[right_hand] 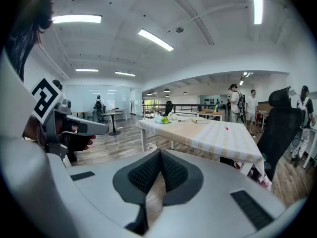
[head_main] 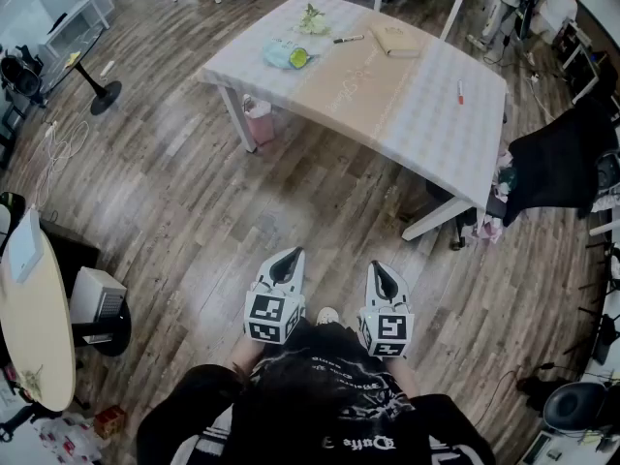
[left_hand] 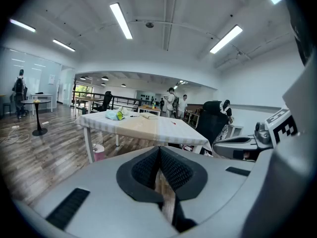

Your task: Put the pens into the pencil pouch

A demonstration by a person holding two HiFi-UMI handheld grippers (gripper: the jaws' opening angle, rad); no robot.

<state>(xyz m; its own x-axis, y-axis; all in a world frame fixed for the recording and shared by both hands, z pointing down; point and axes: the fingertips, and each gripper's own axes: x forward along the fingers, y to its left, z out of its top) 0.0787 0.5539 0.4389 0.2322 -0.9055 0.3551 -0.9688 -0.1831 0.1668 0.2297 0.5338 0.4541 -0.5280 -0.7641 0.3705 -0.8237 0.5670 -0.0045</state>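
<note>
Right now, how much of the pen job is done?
Nothing looks done yet. The black pen and the red pen lie loose on the table. Nothing is in hand: the left gripper and right gripper are shut, empty, and short of the table. Left: pick both pens up and pouch them.

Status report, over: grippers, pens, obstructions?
Left gripper, right gripper shut, empty. Black pen and red pen on table, well ahead. Nothing in the way.
</note>
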